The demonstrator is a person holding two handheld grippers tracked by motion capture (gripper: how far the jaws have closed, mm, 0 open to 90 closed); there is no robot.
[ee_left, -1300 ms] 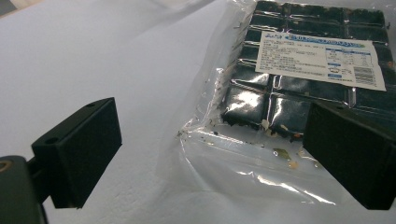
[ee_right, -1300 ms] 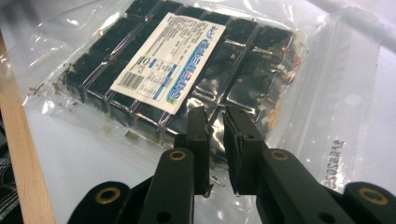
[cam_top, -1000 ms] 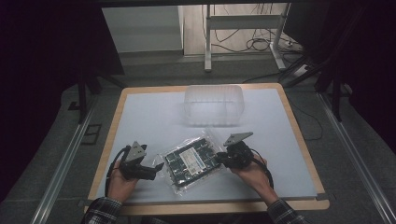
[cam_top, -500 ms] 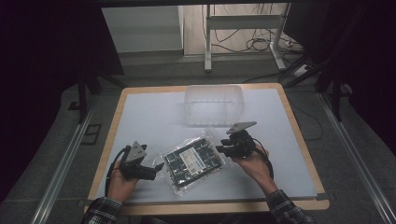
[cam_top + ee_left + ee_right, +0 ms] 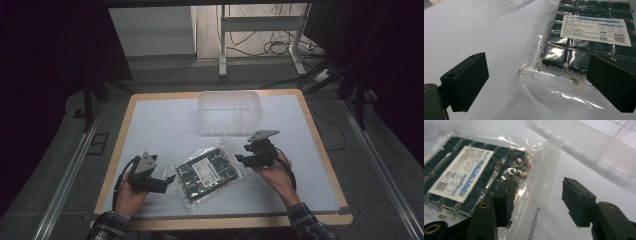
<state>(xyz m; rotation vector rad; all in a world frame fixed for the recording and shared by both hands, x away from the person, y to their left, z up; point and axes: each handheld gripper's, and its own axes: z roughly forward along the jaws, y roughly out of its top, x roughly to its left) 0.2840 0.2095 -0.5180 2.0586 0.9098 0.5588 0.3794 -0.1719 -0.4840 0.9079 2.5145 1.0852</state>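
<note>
A clear plastic bag (image 5: 207, 171) of dark square blocks with a white label lies flat on the white table near the front. My left gripper (image 5: 169, 181) rests at the bag's left corner. In the left gripper view the left gripper (image 5: 536, 85) is open wide, and the clear end of the bag (image 5: 564, 50) lies between the jaws untouched. My right gripper (image 5: 241, 159) is at the bag's right edge. Its jaws have just been opening. In the right gripper view the right gripper (image 5: 540, 202) is open over the clear sealed strip of the bag (image 5: 486, 170), not pressing on it.
A clear plastic tub (image 5: 229, 112) stands upside down at the back middle of the table, and its wall (image 5: 599, 147) lies close beyond the right gripper. The table's wooden rim (image 5: 220, 222) runs along the front. Table legs and cables lie on the floor behind.
The right gripper's jaws have parted and the hand has shifted slightly toward the back, off the bag's edge. The left gripper and the bag have kept still.
</note>
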